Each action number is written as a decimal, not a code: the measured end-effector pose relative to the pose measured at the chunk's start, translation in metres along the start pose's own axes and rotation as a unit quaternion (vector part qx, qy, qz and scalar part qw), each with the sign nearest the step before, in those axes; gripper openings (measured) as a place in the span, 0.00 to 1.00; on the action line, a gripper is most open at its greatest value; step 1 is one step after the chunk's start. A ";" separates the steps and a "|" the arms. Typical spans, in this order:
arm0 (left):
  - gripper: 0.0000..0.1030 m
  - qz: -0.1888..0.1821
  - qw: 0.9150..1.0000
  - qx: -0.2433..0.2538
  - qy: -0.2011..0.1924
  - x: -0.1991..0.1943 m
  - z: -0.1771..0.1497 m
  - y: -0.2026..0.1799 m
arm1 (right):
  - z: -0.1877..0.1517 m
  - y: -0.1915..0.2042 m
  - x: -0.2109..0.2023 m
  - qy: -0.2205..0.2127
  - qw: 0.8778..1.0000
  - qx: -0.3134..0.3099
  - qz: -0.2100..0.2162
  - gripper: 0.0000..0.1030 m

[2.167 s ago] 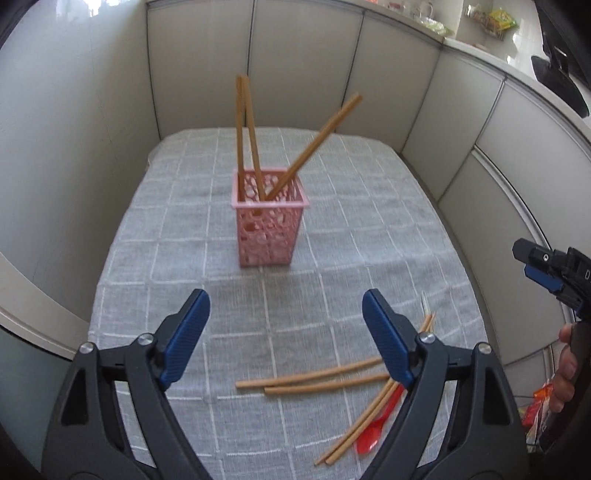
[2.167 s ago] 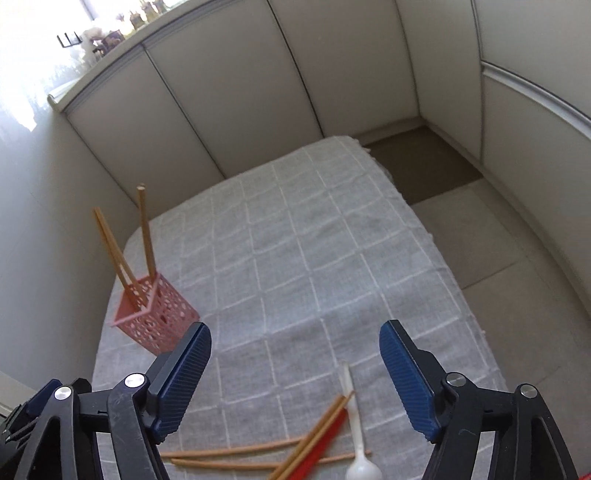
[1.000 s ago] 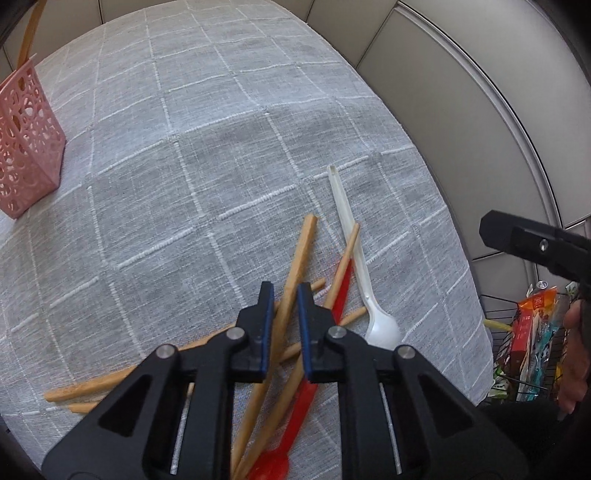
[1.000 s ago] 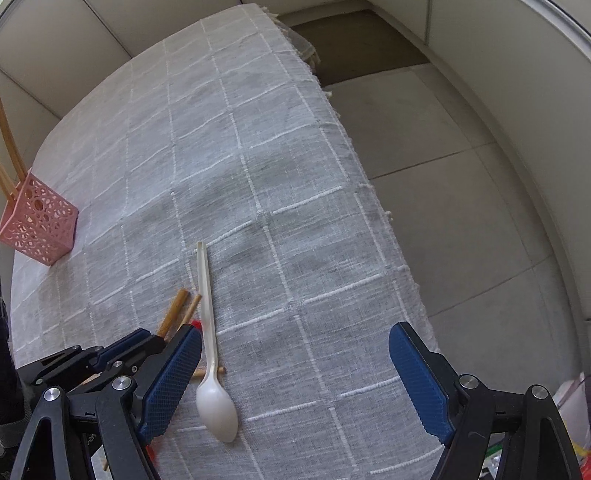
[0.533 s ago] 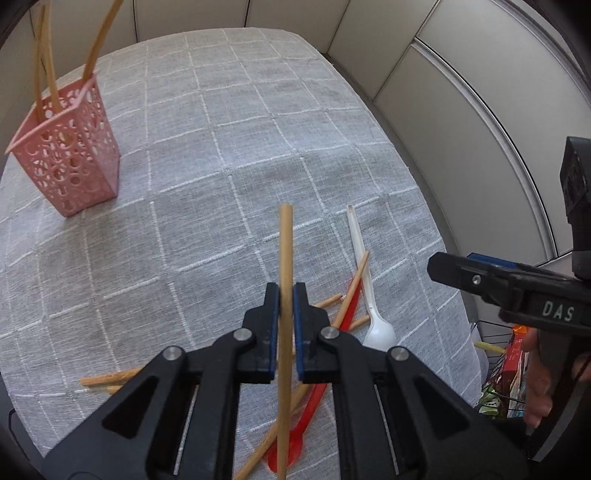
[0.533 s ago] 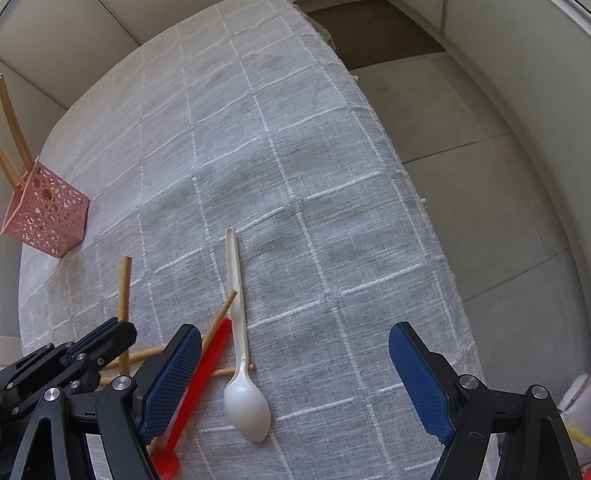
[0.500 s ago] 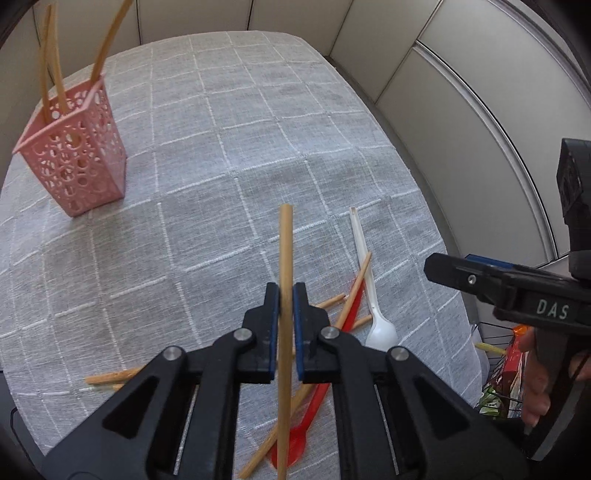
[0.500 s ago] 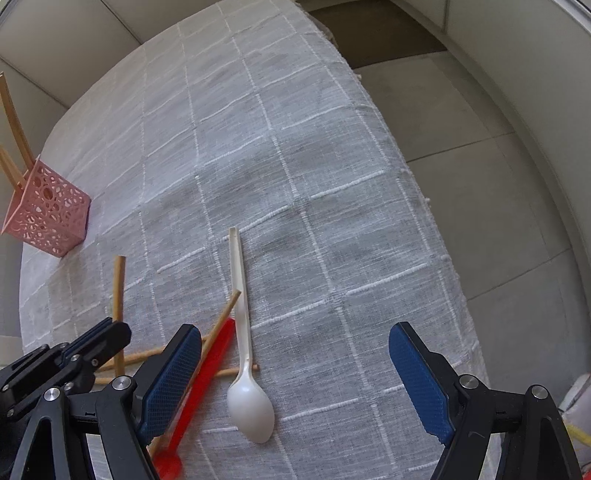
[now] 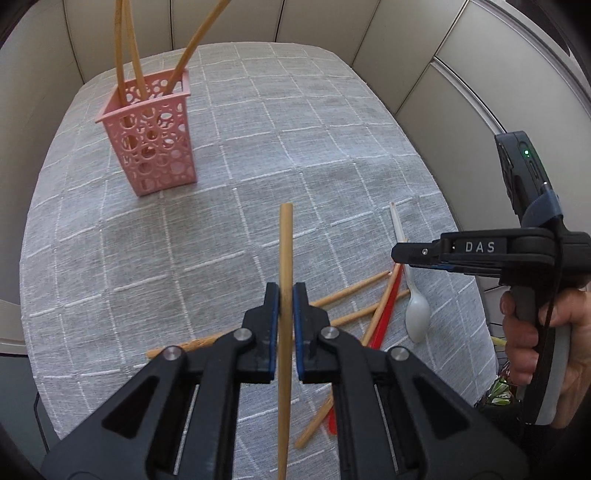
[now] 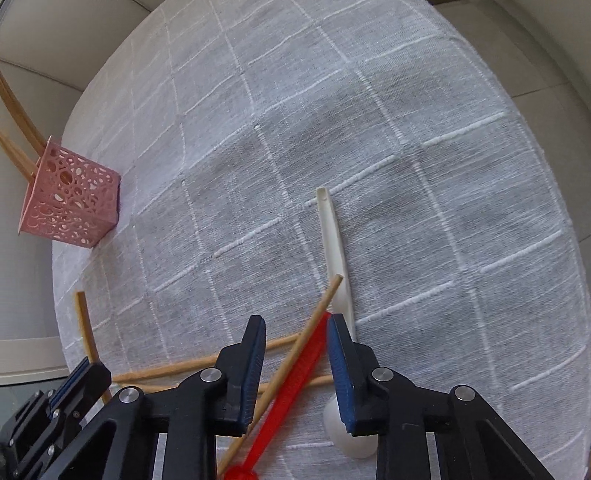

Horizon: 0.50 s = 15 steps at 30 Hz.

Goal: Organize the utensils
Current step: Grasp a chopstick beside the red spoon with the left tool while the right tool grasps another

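My left gripper [image 9: 283, 295] is shut on a wooden chopstick [image 9: 285, 251] and holds it above the cloth, pointing toward the pink perforated holder [image 9: 151, 136], which has three chopsticks standing in it. My right gripper [image 10: 297, 332] is low over the utensil pile, its jaws partly closed around a red spoon's handle [image 10: 299, 373] and a chopstick [image 10: 314, 317] that lie between them. A white spoon [image 10: 336, 251] lies just right of them. The right gripper also shows in the left wrist view [image 9: 397, 254].
More chopsticks [image 9: 351, 291] lie crossed on the grey checked tablecloth [image 9: 221, 229] near the front right. The cloth's edge drops off at the right to a tiled floor [image 10: 554, 74]. Pale wall panels [image 9: 258, 18] ring the table.
My left gripper has lifted the chopstick and swung toward the pink holder. My right gripper has dropped to the pile and narrowed from wide open around the red spoon and a chopstick.
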<state>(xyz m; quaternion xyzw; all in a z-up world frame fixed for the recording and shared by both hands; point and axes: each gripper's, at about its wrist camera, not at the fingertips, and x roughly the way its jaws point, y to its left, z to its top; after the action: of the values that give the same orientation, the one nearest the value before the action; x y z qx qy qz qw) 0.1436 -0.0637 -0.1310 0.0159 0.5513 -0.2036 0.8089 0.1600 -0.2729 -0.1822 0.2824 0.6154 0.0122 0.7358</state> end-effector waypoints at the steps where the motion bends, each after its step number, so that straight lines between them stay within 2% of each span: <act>1: 0.08 0.000 1.000 -0.002 -0.001 -0.001 -0.001 0.003 | 0.001 0.001 0.003 0.001 1.000 0.003 -0.002 0.28; 8: 0.08 -0.003 1.000 -0.016 -0.005 -0.010 -0.002 0.020 | 0.005 0.009 0.018 -0.001 0.999 0.005 -0.044 0.26; 12: 0.08 -0.002 1.000 -0.023 -0.005 -0.009 -0.003 0.024 | 0.006 0.014 0.023 -0.014 0.998 -0.003 -0.065 0.20; 15: 0.08 -0.001 1.000 -0.026 -0.007 -0.010 -0.004 0.025 | 0.008 0.013 0.024 -0.021 0.998 0.003 -0.064 0.11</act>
<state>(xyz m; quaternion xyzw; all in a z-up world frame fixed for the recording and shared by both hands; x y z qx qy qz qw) 0.1455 -0.0367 -0.1286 -0.0070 0.5504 -0.1897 0.8130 0.1777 -0.2564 -0.1972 0.2448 0.6168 -0.0428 0.7468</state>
